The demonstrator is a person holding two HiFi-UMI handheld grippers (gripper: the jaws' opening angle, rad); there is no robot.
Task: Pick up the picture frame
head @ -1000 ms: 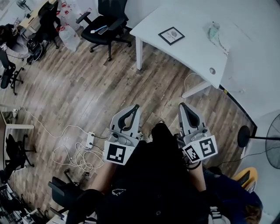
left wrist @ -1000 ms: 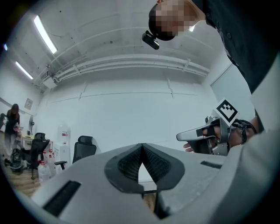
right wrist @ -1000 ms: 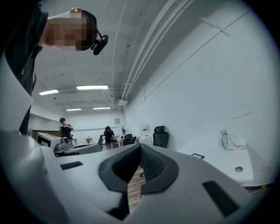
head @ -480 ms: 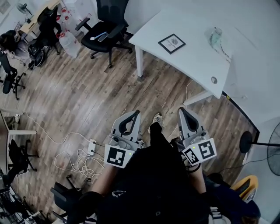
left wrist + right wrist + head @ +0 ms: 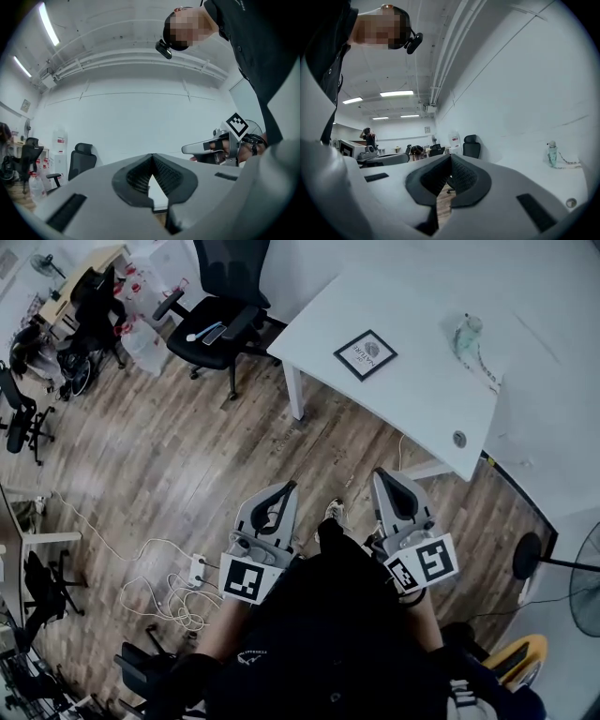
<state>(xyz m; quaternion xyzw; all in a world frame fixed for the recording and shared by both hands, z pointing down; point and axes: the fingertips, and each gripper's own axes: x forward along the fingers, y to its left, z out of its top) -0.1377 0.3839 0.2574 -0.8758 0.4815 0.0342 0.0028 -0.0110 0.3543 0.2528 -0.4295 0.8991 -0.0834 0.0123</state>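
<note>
Two shut hand-held grippers (image 5: 287,487) (image 5: 383,475) have neared one picture frame (image 5: 366,354).

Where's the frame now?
Head view, upper right: the frame lies flat on the white table, near its left end, with the bottle to its right.

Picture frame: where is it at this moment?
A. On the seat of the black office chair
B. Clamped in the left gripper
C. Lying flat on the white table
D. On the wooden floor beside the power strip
C: in the head view the picture frame lies flat on the white table, well ahead of the left gripper and right gripper, both shut with nothing between their jaws.
</note>
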